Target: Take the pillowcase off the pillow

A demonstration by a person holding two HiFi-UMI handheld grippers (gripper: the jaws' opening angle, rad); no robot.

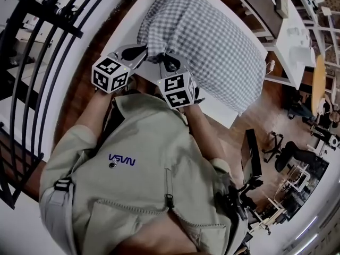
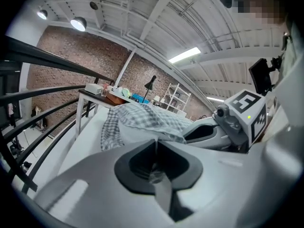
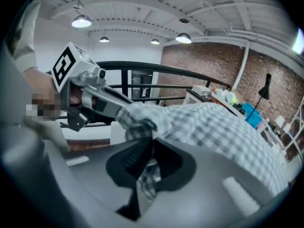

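1. Counter [image 1: 223,113]: white top, runs away from the person. It carries the task's thing and nothing else I can make out near it.
2. Pillowcase [image 1: 212,41]: blue-and-white gingham, fully filled, lying lengthwise on the counter. No bare pillow shows in any view, so the case is still on. Its near end is bunched where both tools meet.
3. Left claw [image 1: 142,52]: at the near-left corner of the case, closed. The left gripper view shows its tips [image 2: 155,144] pinched on a thin sliver of cloth at the hem [image 2: 142,118]. The right gripper view shows that tip [image 3: 121,110] buried in the checked bunch.
4. Right claw [image 1: 169,62]: just beside the left, pointing down into the same end. Its own view shows the jaws [image 3: 151,144] nearly together with a fold of checked cloth [image 3: 213,127] hanging between them, so it is gripping the case.
5. Step in hand, as I judge it: securing the near end of the case. Stripping has not begun.
6. Next move calls for telling layers apart: one claw must hold the pillow through or inside the opening while the other draws cloth off. Whether the opening lies at this end is not visible. If both claws hold only the case, pulling will drag the whole pillow along the counter.
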